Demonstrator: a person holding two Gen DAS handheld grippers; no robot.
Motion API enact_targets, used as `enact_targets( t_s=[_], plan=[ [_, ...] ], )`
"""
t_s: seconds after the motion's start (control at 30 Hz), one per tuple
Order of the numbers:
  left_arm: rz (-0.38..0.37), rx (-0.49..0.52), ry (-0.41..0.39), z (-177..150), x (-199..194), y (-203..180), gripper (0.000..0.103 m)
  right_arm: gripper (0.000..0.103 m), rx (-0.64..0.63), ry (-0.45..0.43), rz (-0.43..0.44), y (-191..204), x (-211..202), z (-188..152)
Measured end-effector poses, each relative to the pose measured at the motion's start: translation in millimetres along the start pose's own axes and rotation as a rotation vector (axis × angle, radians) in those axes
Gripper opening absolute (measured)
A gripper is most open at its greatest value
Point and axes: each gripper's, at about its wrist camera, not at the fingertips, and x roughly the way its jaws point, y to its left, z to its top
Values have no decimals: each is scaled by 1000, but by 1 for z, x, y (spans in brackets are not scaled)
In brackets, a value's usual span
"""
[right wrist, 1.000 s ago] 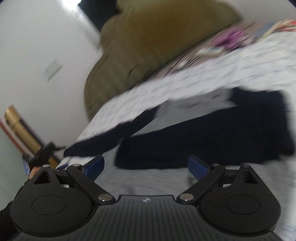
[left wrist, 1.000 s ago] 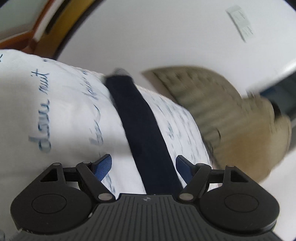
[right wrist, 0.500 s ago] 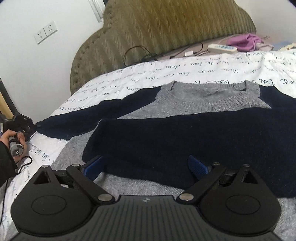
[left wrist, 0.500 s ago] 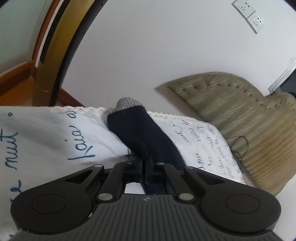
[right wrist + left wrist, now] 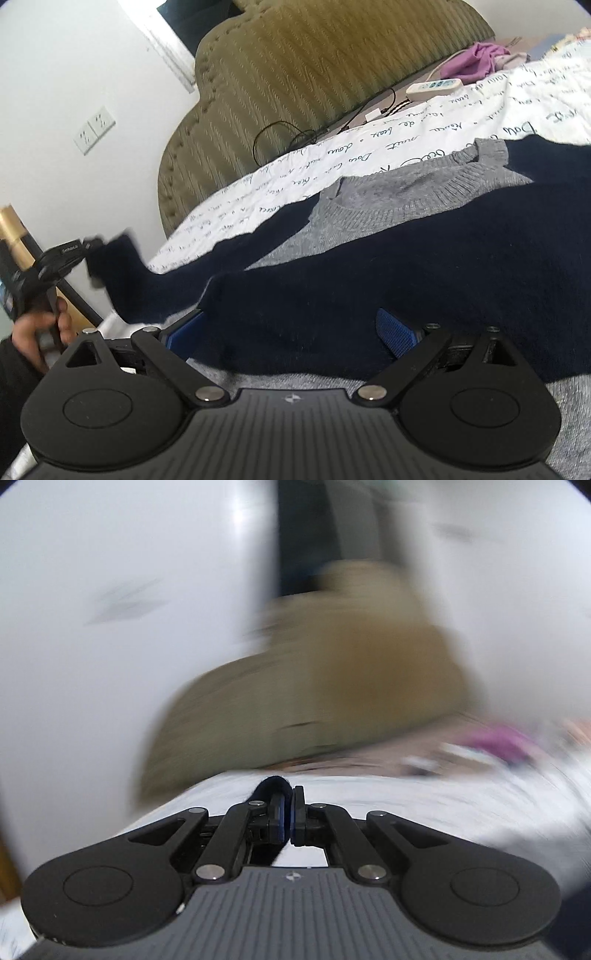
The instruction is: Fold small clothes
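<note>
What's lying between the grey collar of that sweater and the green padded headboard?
In the right wrist view, between the sweater's grey collar and the headboard lies white bedding with handwritten script, then a black cable at the headboard's foot.

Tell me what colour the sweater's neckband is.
Grey ribbed knit; the neckband sits on a sweater that is navy across the body. The right wrist view shows it best.

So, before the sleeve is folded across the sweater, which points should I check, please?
1. Left tool shut on the sleeve: ok.
2. Sleeve end lifted off the sheet: ok.
3. Right tool open, low over the sweater: ok.
4. Sweater body flat, collar visible: ok.
5. How much cloth the left tool holds: cannot tell, the view is blurred.
</note>
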Motion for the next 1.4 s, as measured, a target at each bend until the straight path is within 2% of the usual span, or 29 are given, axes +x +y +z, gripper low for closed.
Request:
enact_targets(
  t_s=[0.1,0.23,0.3,0.37,0.4,0.43,0.47,0.5,0.53,0.57,0.63,0.73,0.83,0.97,1.03,1.1,1.2,1.23,1.27,1.33,1.4],
  plan=[
    [-214,150,6,-11,-26,-70,4,99,32,-12,22,-6,-3,1],
    [-313,248,45,-34,-48,-120,4,99,38,-15,28,-7,-4,1],
    [-335,354,66,-49,-56,-135,5,99,41,-16,30,-7,-5,1],
    [-335,465,71,-63,-62,-145,20,99,47,-18,36,-8,-5,1],
    [-345,512,76,-69,-63,-148,23,99,51,-19,40,-9,-6,1],
    [-357,551,83,-73,-65,-149,39,99,56,-21,43,-10,-6,1],
    [-367,571,67,-77,-72,-148,61,99,60,-22,47,-11,-6,1],
    [-388,565,27,-79,-82,-144,70,99,63,-22,49,-11,-7,1],
    [-411,540,-17,-79,-89,-137,82,99,65,-22,51,-12,-7,1],
    [-436,501,-57,-78,-95,-133,85,99,65,-22,52,-12,-7,1],
    [-473,404,-111,-76,-109,-118,85,99,66,-22,52,-12,-7,1],
    [-463,178,-64,-67,-110,-92,89,99,70,-23,54,-12,-7,1],
    [-401,-144,29,-64,-88,-55,92,99,68,-22,51,-12,-7,1],
    [-226,-532,112,-88,-62,-5,90,99,55,-17,40,-11,-7,1],
    [-201,-672,120,-97,-57,19,90,99,31,-7,22,-7,-5,0],
    [-162,-748,78,-97,-59,41,92,99,-15,10,-15,2,-3,0],
    [-85,-856,63,-98,-61,64,94,99,-142,65,-161,31,1,4],
    [-73,-896,61,-100,-63,71,95,99,-190,51,-217,47,-1,6],
    [-52,-924,60,-102,-66,79,96,99,-260,19,-235,66,-4,6],
    [-16,-962,67,-103,-78,86,98,99,-467,-26,-224,110,-7,1],
    [-4,-997,88,-98,-78,91,99,99,-716,-6,-270,153,6,-11]
  ],
)
